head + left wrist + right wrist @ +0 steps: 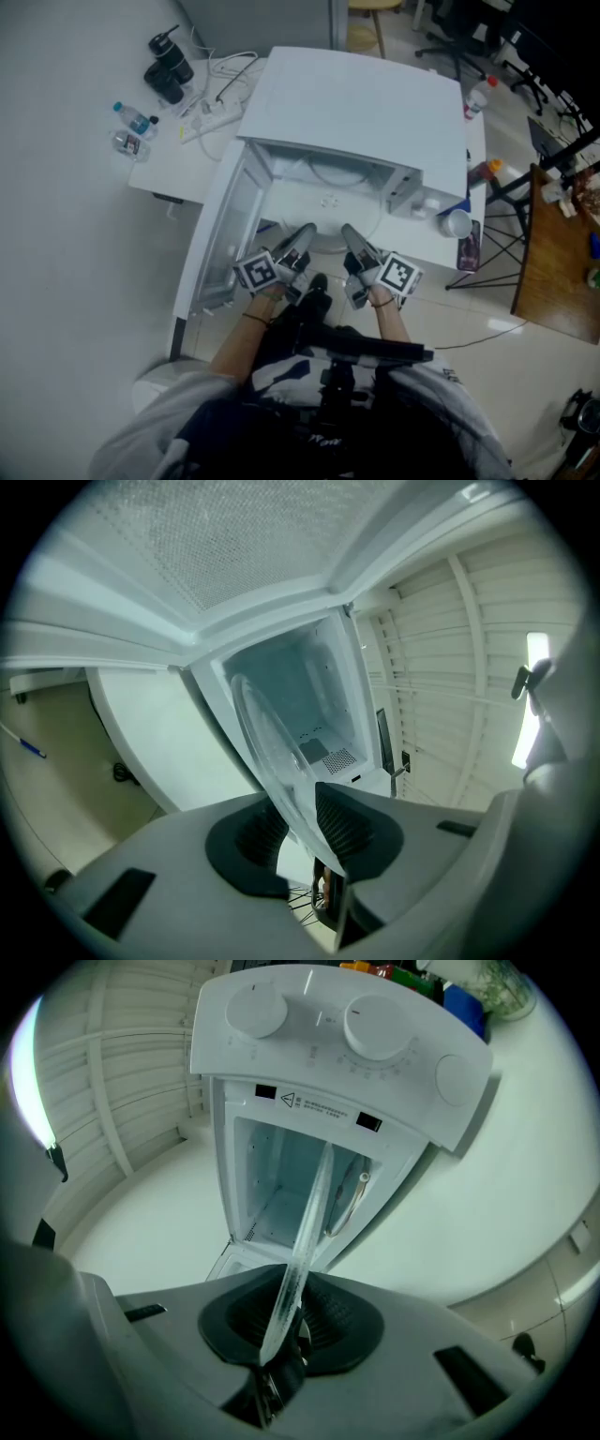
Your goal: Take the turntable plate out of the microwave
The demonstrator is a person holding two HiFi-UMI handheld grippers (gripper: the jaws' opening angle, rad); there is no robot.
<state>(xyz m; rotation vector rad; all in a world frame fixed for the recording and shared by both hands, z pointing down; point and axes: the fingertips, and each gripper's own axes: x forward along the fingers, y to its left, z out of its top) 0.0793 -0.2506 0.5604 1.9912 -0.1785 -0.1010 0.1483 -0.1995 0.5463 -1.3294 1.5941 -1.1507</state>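
We look down on a white microwave (356, 103) standing on a white counter (173, 164), its door (220, 234) swung open to the left. The left claw (305, 234) and right claw (352, 234) both point level into the mouth of the cavity. Between their tips the clear glass turntable plate (328, 246) shows only as a pale, faint arc, so from the head view we cannot tell how much of it is still inside the cavity. In the left gripper view the left claw (300, 822) is closed on the rim of the turntable plate (272, 752), whose disc tilts away towards the cavity behind it. In the right gripper view the right claw (286, 1321) has the turntable plate (305, 1241) edge-on between its ribbed pads, the jaws drawn in narrowly around the glass. Exactly where pad meets glass is hard to make out through the transparent rim. Above it, the panel with two knobs (375, 1027) is in plain sight. The person's forearms (248, 342) are partly covered by dark gear at the bottom of the head view. The small bottles (136, 120) on the counter to the left are too small to read.
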